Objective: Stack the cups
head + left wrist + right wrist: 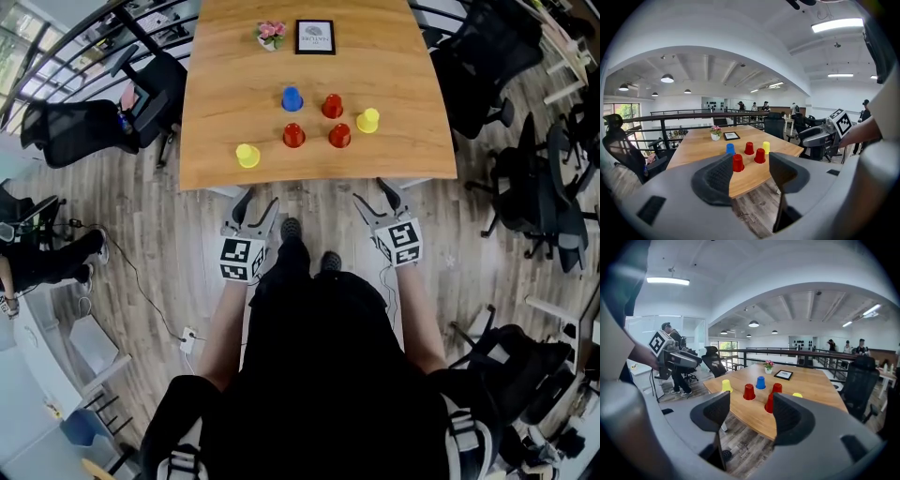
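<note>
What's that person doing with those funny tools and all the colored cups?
A person stands before the wooden table, holding a left tool and a right tool, both open and empty, short of its edge. Six cups sit upside down and apart on it: three red cups, two yellow cups, one blue cup. None is stacked yet.

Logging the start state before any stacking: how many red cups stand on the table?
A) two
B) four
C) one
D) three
D: the head view shows a far red cup, a left red cup and a right red cup standing apart on the table, alongside a blue cup, a left yellow cup and a right yellow cup.
</note>
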